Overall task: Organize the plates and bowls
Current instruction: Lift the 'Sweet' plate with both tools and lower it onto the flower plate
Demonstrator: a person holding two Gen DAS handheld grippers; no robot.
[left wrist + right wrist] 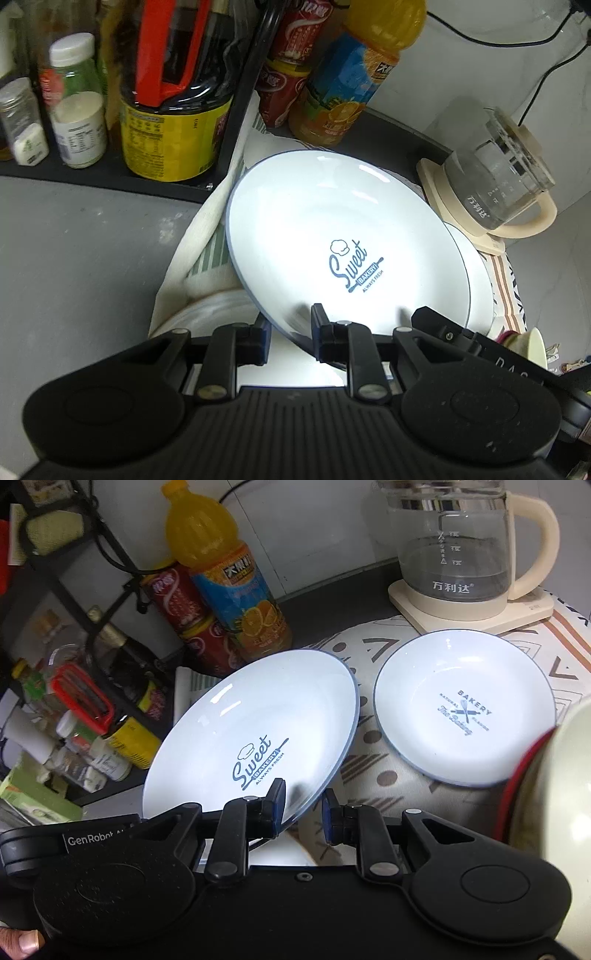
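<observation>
1. The left gripper [289, 334] pinches the near rim of the Sweet Bakery plate [332, 236]; one blue pad lies on the plate's upper face and the other sits under the rim, so the jaws are pressed onto the edge.
2. The right gripper [304, 808] grips the same Sweet Bakery plate [251, 731] at its near right rim, its pads closed on the edge from above and below.
3. The plate is tilted, raised clear of the patterned cloth [373, 771], with its far left edge higher in the right wrist view.
4. In the left wrist view the right gripper's black body [454, 328] shows at the plate's near right rim.
5. A second plate [465, 709], printed with a crossed whisk and rolling pin, lies flat on the cloth to the right of the held one, apart from it; in the left wrist view only its edge [480, 273] shows behind the held plate.
6. A cream bowl [554, 812] with a red band fills the near right corner of the right wrist view.
7. A glass kettle [458, 550] stands on its cream base at the far right, just beyond the second plate.
8. An orange juice bottle [225, 579] and red cans [192, 627] stand at the far side, left of the kettle.
9. A black rack [122, 177] at the left holds jars and a dark sauce bottle [173, 99]
</observation>
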